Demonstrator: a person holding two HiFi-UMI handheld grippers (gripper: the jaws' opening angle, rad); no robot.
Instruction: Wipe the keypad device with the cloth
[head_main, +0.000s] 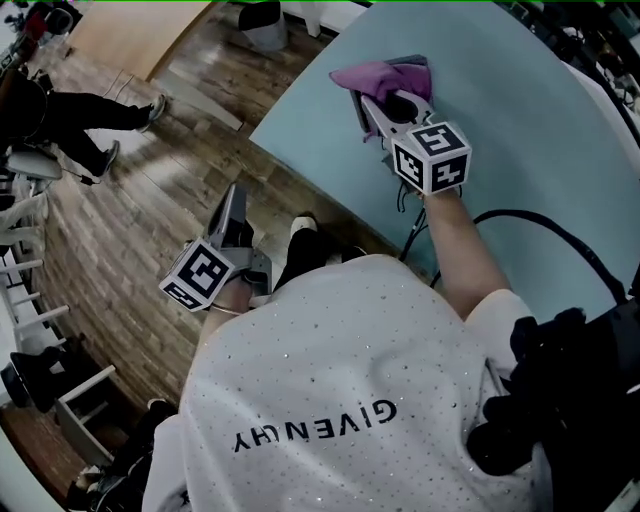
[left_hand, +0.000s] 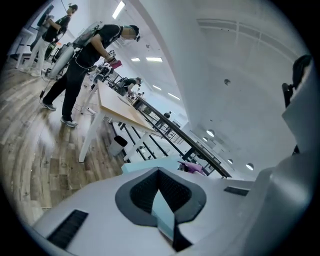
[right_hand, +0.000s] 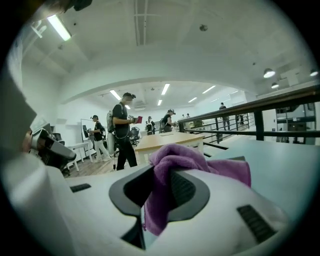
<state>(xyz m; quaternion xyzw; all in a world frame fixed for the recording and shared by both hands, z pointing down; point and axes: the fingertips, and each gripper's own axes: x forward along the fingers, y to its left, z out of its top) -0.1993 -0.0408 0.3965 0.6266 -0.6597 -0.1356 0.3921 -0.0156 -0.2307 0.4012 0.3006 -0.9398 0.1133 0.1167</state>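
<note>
Pinching the purple cloth (head_main: 372, 76) in the right hand-held gripper (head_main: 388, 98), resting it on the blue surface (head_main: 520, 150). Holding the left hand-held gripper (head_main: 236, 197) over the wood floor (head_main: 130, 200), jaws pressed together, empty.

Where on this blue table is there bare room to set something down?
The table is bare to the right of the cloth, all the way to its far rim, and again between the right gripper and the black cable nearer you. The only crowded spot is by the left edge, where that gripper holds the cloth.
</note>
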